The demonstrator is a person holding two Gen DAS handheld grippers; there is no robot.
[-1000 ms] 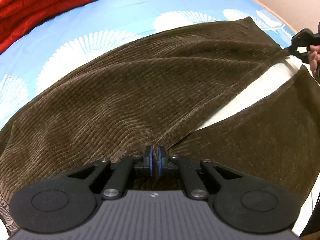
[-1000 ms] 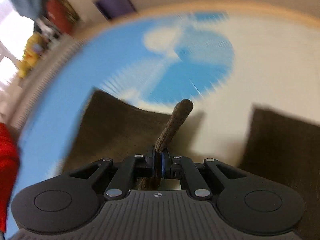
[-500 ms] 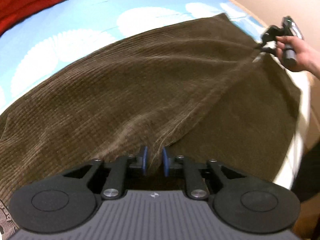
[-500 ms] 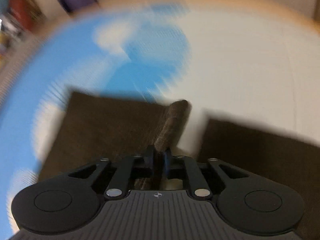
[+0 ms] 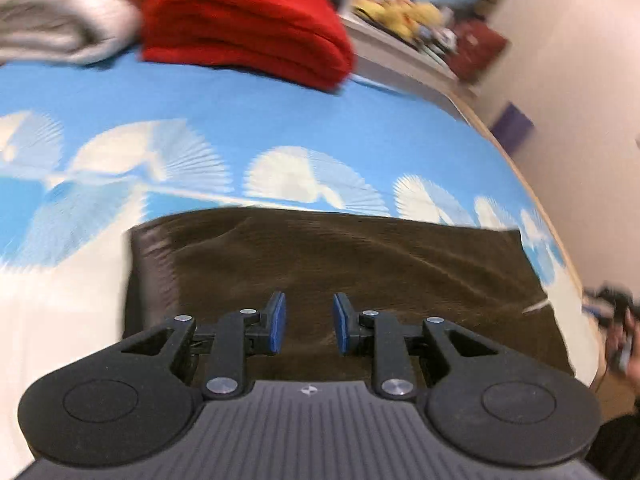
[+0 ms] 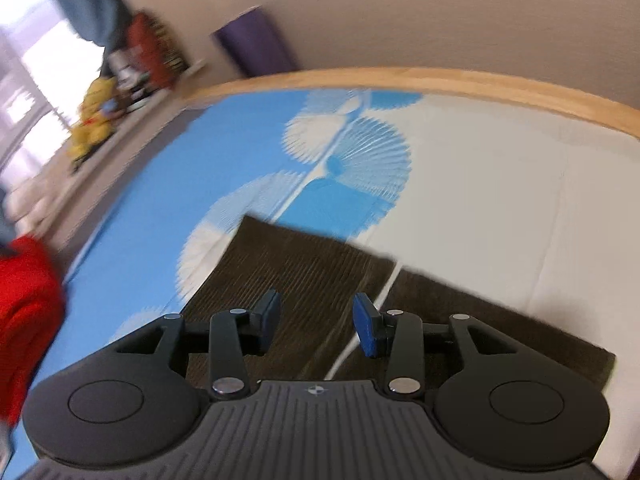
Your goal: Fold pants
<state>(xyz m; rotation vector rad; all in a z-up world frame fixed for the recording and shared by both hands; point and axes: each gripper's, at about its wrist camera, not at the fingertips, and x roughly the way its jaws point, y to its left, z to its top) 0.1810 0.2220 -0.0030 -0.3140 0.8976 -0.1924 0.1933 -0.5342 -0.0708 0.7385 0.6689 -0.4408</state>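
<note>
The brown corduroy pants (image 5: 328,252) lie flat on the blue and white bed sheet (image 5: 240,120). My left gripper (image 5: 307,322) is open and empty just above the near part of the pants. In the right wrist view the two leg ends (image 6: 296,268) lie side by side with a thin white gap between them. My right gripper (image 6: 316,322) is open and empty above those leg ends. It also shows blurred at the right edge of the left wrist view (image 5: 616,320).
A folded red blanket (image 5: 244,20) and a grey-white bundle (image 5: 60,20) lie at the far side of the bed. A wooden bed rim (image 6: 440,80) runs along the far edge. A purple object (image 6: 256,40) and yellow toys (image 6: 92,120) stand beyond it.
Both grippers have opened and let go of the pants. The two legs now lie flat on the bed. Both grippers have pulled back and lifted, and both views are tilted up.
</note>
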